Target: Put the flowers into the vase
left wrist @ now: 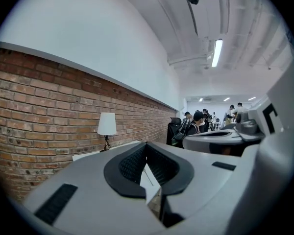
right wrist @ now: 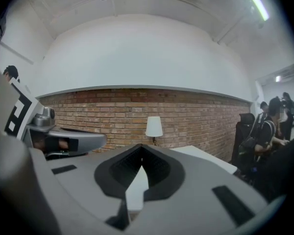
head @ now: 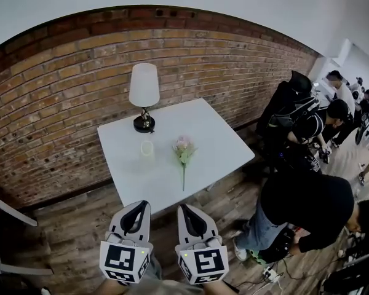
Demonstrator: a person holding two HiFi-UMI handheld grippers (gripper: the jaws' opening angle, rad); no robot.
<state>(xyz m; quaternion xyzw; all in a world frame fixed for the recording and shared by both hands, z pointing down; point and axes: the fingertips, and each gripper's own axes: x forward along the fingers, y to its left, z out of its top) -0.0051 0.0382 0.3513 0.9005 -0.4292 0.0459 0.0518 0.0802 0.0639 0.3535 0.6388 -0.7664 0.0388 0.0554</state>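
Could tip the vase (clear, light) reaching for the flowers with left gripper and right gripper clenched empty.

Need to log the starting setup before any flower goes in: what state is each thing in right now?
Flower: lying flat on the white table, outside the vase.
Glass vase: upright, no flower in it.
Lamp: upright, appears unlit.
Left gripper: shut, holding nothing.
Right gripper: shut, holding nothing.
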